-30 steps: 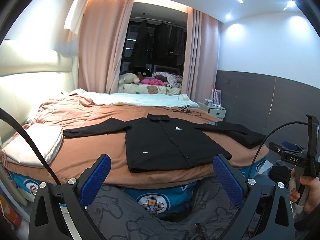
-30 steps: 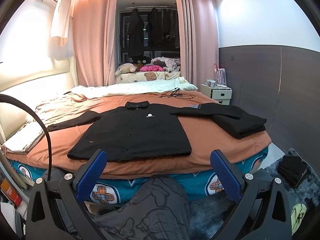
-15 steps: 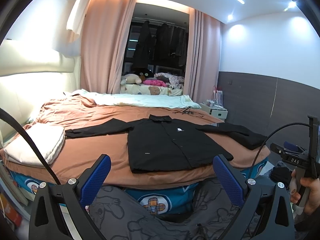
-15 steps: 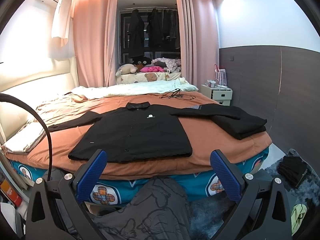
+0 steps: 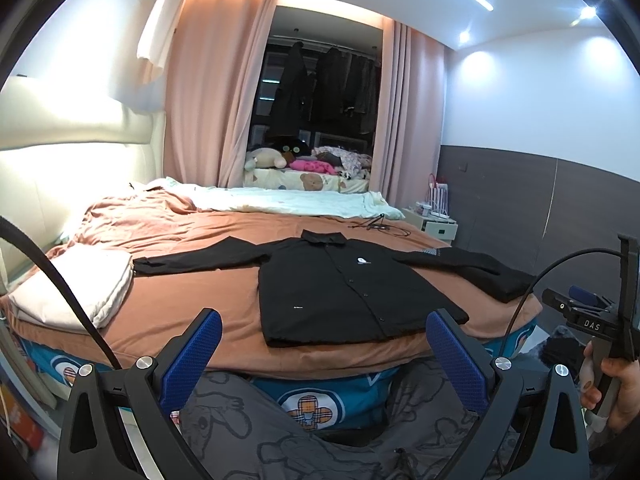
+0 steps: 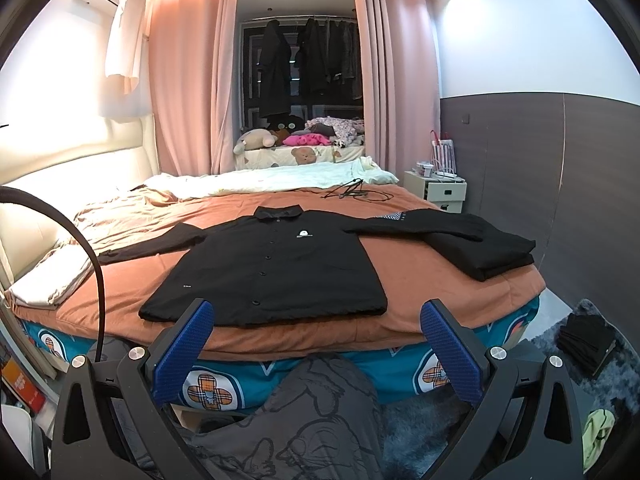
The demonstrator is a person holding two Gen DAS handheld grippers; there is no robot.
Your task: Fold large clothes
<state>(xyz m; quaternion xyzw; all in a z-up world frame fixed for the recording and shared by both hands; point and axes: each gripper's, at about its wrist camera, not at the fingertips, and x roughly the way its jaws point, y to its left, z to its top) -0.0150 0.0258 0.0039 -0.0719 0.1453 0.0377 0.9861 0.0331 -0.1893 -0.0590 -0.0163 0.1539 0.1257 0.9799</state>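
Black button-up shirt lies flat, sleeves spread, on the bed; little has shifted. Left claw and right claw, both released, hover near, folding not begun.

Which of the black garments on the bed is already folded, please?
The black folded garment at the bed's right edge, stacked in a compact pile. The black button-up shirt in the middle lies flat, sleeves spread wide.

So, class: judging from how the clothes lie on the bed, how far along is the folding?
Done: a folded black garment sits at the bed's right. In hand: nothing; the left gripper and right gripper are open, short of the bed. Left: the black shirt lies flat, sleeves out, unfolded.
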